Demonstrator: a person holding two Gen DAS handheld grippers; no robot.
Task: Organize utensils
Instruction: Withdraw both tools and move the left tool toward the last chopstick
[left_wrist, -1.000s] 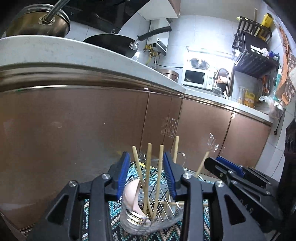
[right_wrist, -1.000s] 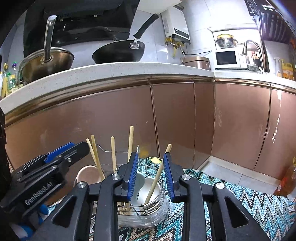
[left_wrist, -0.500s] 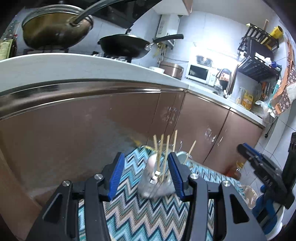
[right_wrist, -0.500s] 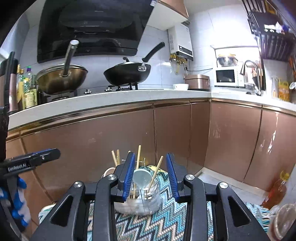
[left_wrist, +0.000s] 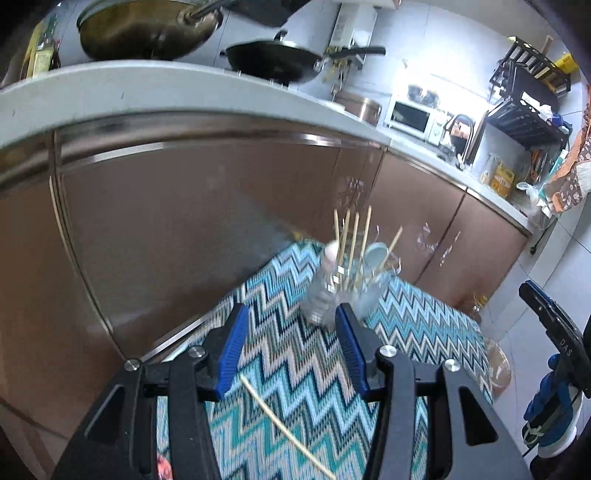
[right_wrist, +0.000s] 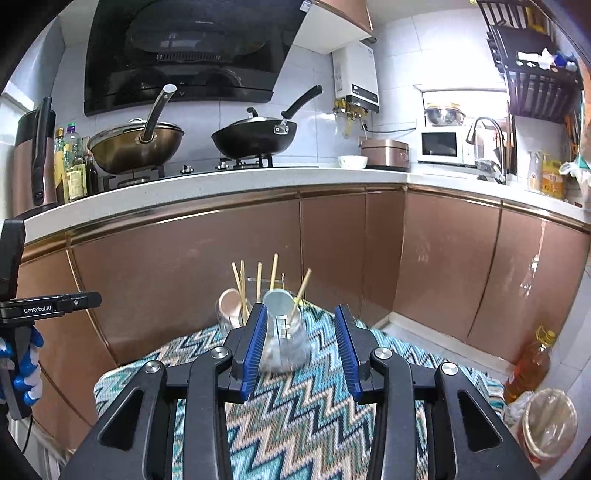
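Observation:
A clear utensil holder (left_wrist: 332, 295) with a wire rack stands at the far end of a zigzag-patterned mat (left_wrist: 295, 387). Several wooden chopsticks (left_wrist: 351, 236), a pink spoon (right_wrist: 228, 300) and a pale blue spoon (right_wrist: 277, 303) stand in it; it also shows in the right wrist view (right_wrist: 284, 343). One loose chopstick (left_wrist: 284, 428) lies on the mat under my left gripper (left_wrist: 290, 345), which is open and empty. My right gripper (right_wrist: 300, 349) is open and empty, short of the holder.
Brown cabinet fronts (right_wrist: 332, 251) rise behind the mat under a white counter (right_wrist: 221, 188) with two woks. An oil bottle (right_wrist: 528, 365) and a lined bin (right_wrist: 546, 421) stand on the floor at the right.
Both grippers have pulled back and up from the holder, which now looks smaller and farther. The loose chopstick on the mat has come into the left wrist view.

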